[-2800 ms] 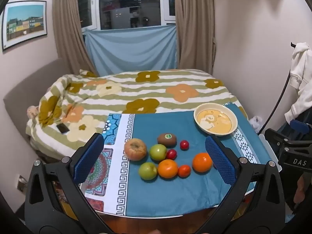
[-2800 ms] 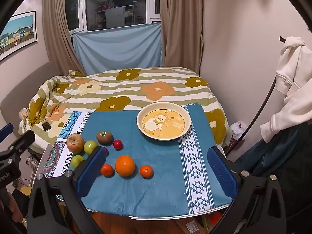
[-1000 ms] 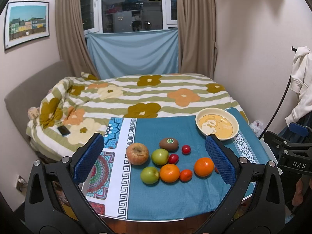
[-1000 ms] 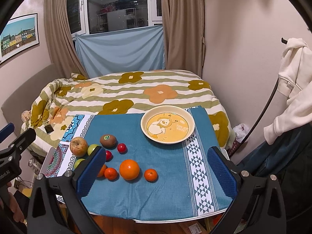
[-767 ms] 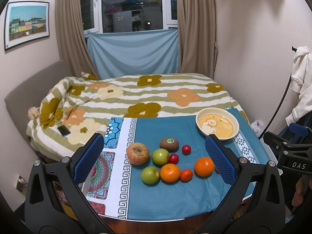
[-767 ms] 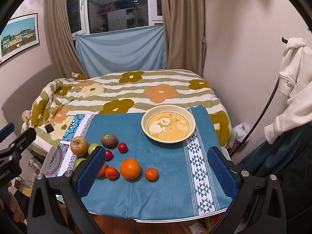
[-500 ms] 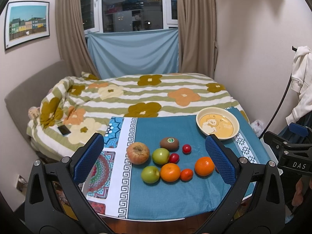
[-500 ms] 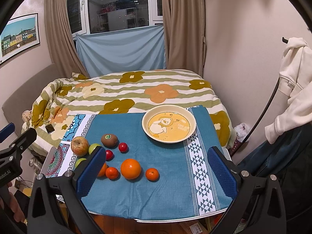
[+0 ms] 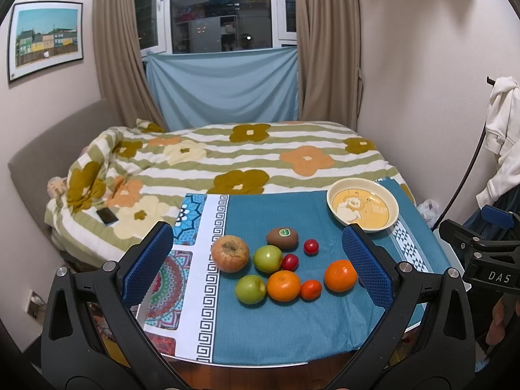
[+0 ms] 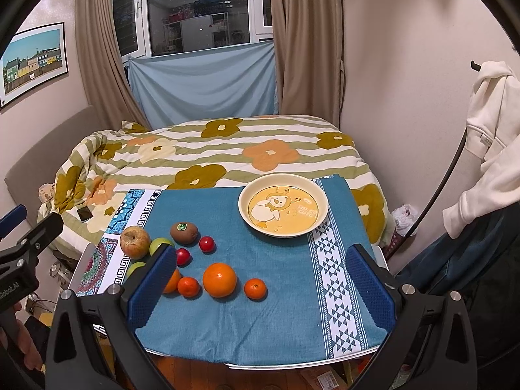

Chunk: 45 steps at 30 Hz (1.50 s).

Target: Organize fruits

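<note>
Behind the table, bed with flower-print striped quilt (image 9: 247, 156), black phone (image 9: 107, 216) lying on its left side, beige curtains (image 9: 328, 45) flanking dark window, light blue sheet (image 9: 224, 87) hung below it, framed picture (image 9: 45, 40) on left wall, white hoodie (image 10: 487, 149) hanging right.

The right gripper (image 10: 261, 284) hangs above the near edge of the table (image 10: 292, 362), its blue fingers (image 10: 151, 287) spread wide with nothing between them. A blue cloth (image 10: 279, 312) covers the table. Near the far right corner stands a cream bowl (image 10: 282, 209) with a duck picture inside. Toward the left edge lie the fruits: a brown apple (image 10: 135, 242), a kiwi (image 10: 184, 232), two red tomatoes (image 10: 207, 244), a big orange (image 10: 219, 279) between two small mandarins (image 10: 255, 288). Green apples (image 10: 157, 244) are partly hidden behind the left finger. The left gripper (image 10: 22, 247) shows at the left border.
</note>
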### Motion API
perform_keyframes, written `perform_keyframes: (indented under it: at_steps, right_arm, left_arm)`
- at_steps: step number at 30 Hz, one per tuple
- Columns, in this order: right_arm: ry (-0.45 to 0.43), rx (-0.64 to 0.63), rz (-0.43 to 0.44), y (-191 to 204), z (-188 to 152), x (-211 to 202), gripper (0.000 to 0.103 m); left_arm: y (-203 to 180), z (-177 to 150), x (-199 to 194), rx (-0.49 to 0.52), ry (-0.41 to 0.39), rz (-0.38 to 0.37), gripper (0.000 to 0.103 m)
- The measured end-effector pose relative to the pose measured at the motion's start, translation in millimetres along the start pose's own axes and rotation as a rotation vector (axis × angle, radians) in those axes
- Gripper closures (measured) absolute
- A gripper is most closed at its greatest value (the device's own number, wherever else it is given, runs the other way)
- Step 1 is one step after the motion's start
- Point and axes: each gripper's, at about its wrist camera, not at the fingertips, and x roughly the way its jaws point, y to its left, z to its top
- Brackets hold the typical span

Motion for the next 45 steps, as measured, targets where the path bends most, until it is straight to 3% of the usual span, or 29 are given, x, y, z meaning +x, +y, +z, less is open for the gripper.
perform_keyframes:
  at_steps: [14,21,35,45]
  right_arm:
    - [-0.002,0.002,0.014,4.4,-3.3,-2.4,0.000]
    - [0.030,-0.021,0.061,-0.4,-2.1,1.5,0.000]
    - [0.117,-0.243,0.227,-19.9,-31.1,59.5,0.000]
    - [0.170,-0.407,0.279,5.1,-61.3,115.7,0.000]
  left_arm:
    - [0.7,0.2,-0.3,-0.003,0.002,-0.004,0.000]
    - [11.3,-6.9,2.7,-0.044,0.036,0.010,0.000]
    - [4.5,-54.4,43.0,-0.074,0.156,0.097,0.000]
    - [10.4,-98.7,105.2,0.081,0.284,0.089,0.000]
